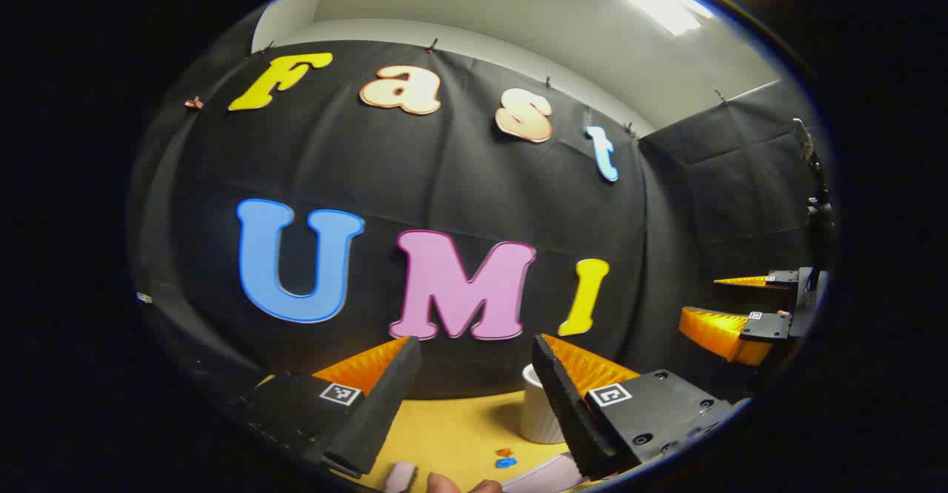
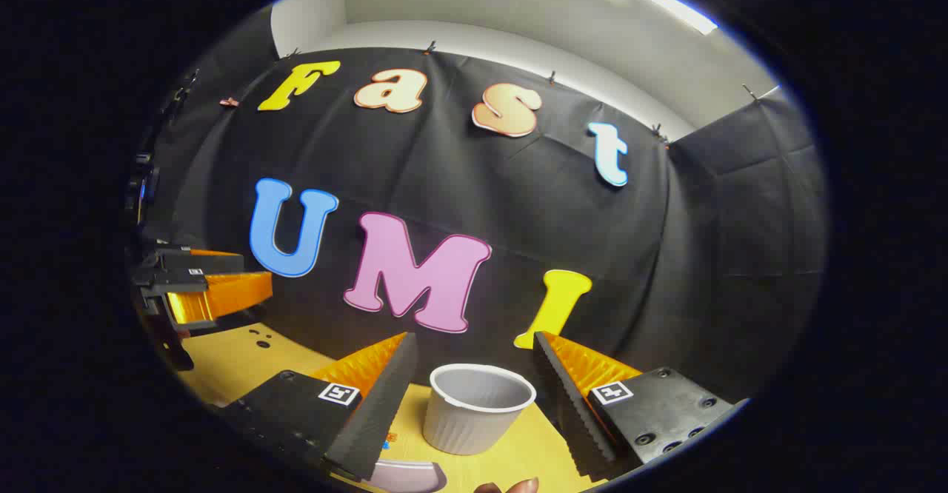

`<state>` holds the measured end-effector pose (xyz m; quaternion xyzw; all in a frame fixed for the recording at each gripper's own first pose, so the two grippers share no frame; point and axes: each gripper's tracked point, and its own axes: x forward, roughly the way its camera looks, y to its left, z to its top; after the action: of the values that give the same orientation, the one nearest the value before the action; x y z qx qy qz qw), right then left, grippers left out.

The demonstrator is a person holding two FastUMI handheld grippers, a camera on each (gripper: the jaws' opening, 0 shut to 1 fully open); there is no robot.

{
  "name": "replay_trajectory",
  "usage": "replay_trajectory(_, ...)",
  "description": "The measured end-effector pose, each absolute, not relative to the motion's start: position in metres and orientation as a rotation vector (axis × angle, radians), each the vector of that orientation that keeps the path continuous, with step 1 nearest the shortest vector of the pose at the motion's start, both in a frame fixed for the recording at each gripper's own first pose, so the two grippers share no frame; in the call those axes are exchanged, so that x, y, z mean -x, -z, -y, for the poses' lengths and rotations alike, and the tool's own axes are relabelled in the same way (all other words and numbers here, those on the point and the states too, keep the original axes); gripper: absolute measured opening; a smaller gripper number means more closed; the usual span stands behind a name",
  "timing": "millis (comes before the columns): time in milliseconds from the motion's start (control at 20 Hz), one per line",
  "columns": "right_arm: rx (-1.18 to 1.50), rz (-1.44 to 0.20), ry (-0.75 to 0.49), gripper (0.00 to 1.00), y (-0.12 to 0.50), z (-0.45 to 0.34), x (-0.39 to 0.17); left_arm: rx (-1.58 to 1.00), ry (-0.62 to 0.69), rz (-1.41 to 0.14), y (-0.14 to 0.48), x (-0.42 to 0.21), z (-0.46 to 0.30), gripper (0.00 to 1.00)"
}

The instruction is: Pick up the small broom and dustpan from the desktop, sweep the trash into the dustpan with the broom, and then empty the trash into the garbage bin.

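My left gripper point(image 1: 474, 345) is held open above the yellow desktop point(image 1: 452, 426), with nothing between its fingers. Below it lie a small pink piece point(image 1: 400, 476) and a pink flat part point(image 1: 544, 474); I cannot tell which is the broom and which the dustpan. Orange and blue trash bits point(image 1: 505, 457) lie near the white ribbed bin point(image 1: 537, 408). My right gripper point(image 2: 474, 339) is also open and empty, the white bin point(image 2: 478, 408) standing ahead between its fingers. A pale pink curved piece point(image 2: 407, 474) lies at the bottom edge, and trash bits point(image 2: 386, 441) peek out beside the left finger.
The right gripper point(image 1: 703, 304) hangs open at the far right of the left gripper view. The left gripper point(image 2: 248, 271) hovers over the desktop point(image 2: 237, 360) at the left of the right gripper view. A person's fingertips point(image 1: 444, 484) point(image 2: 511, 487) show at the bottom edges.
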<state>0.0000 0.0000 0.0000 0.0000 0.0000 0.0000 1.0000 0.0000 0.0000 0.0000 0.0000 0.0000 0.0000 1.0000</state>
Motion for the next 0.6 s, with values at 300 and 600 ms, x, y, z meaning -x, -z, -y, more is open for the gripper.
replay_trajectory(300, -0.027, -0.018, -0.168, 0.98, 0.015, -0.04, -0.032, 0.015, -0.188, -0.079, 0.02, 0.022, -0.059, 0.96)
replay_trajectory(600, -0.031, 0.015, -0.307, 0.98, 0.019, -0.088, -0.045, -0.027, -0.29, -0.088, 0.024, 0.03, -0.085, 0.96)
